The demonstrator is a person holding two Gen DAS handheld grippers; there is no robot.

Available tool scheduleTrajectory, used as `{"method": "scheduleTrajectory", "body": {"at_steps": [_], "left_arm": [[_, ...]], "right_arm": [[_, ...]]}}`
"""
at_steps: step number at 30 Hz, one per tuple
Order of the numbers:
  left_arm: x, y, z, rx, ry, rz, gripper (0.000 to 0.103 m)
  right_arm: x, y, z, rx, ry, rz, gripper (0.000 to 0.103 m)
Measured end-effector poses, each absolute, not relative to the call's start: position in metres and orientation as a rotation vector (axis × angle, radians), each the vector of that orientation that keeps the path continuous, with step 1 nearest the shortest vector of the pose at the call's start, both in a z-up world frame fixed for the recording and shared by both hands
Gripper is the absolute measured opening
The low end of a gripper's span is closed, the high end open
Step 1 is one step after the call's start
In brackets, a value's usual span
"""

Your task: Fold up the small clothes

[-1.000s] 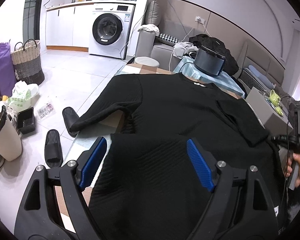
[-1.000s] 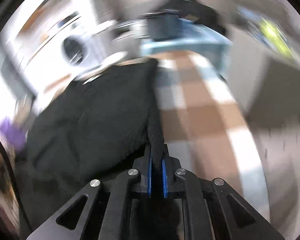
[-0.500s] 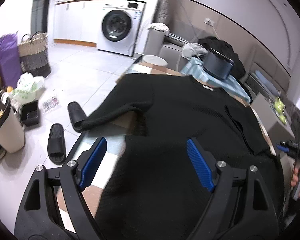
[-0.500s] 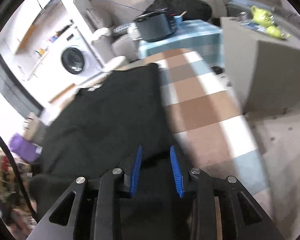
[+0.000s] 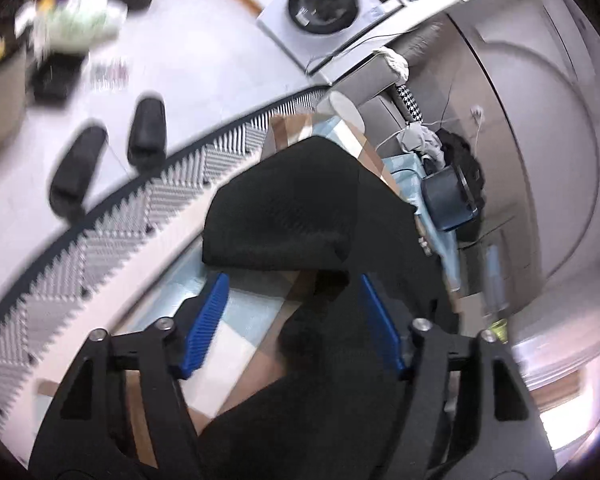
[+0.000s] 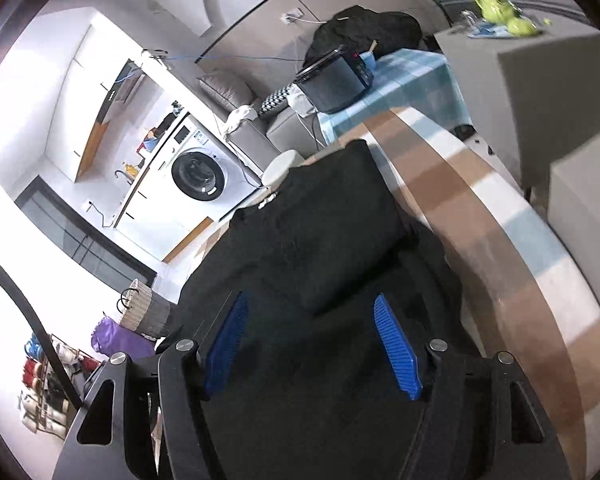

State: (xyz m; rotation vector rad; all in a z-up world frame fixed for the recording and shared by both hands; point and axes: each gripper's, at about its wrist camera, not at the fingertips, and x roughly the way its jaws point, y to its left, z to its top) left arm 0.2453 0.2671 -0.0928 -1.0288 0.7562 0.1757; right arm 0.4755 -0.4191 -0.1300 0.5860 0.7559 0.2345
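A black knit top (image 6: 320, 240) lies spread on the checked tablecloth (image 6: 480, 220); its right sleeve is folded over the body. My right gripper (image 6: 310, 344) hovers over the folded part. Its jaws are opening, and the blue pads (image 6: 396, 348) stand apart and clear of the cloth. In the left wrist view the other sleeve (image 5: 284, 216) lies flat ahead on the tablecloth (image 5: 236, 344). My left gripper (image 5: 292, 320) is rolled and low over the top's side edge. Its jaws are closing with dark fabric between them, but the pads (image 5: 206, 324) do not press on it.
A dark cooker (image 6: 336, 80) stands at the table's far end. A grey cabinet (image 6: 540, 60) is to the right. Beyond the table are a washing machine (image 6: 198, 176), a woven basket (image 6: 144, 308), two black slippers (image 5: 148, 132) on the floor and a ridged grey mat (image 5: 100, 248).
My right gripper was shut on the top's fabric, then opened, let it go and drew back. My left gripper rolled, swung toward the left sleeve and its jaws narrowed.
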Motion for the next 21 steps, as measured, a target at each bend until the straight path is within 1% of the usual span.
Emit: {"method": "scheduleTrajectory", "body": {"at_steps": [6, 13, 18, 19, 20, 21], "left_arm": [[0.264, 0.285, -0.120, -1.149, 0.779, 0.167, 0.062], [0.283, 0.284, -0.139, -1.187, 0.824, 0.175, 0.062], [0.298, 0.287, -0.145, -1.177, 0.806, 0.257, 0.061], [0.301, 0.287, -0.144, -1.162, 0.806, 0.274, 0.056], [0.306, 0.286, -0.143, -1.133, 0.810, 0.299, 0.046], [0.309, 0.286, -0.142, -1.115, 0.809, 0.306, 0.040]], "right_arm": [[0.460, -0.428, -0.139, 0.625, 0.770, 0.194, 0.067], [0.457, -0.428, -0.142, 0.629, 0.784, 0.186, 0.067], [0.458, -0.425, -0.145, 0.624, 0.793, 0.189, 0.068], [0.459, -0.425, -0.145, 0.629, 0.798, 0.194, 0.068], [0.459, -0.424, -0.146, 0.631, 0.799, 0.199, 0.068], [0.459, -0.423, -0.146, 0.629, 0.800, 0.200, 0.068]]}}
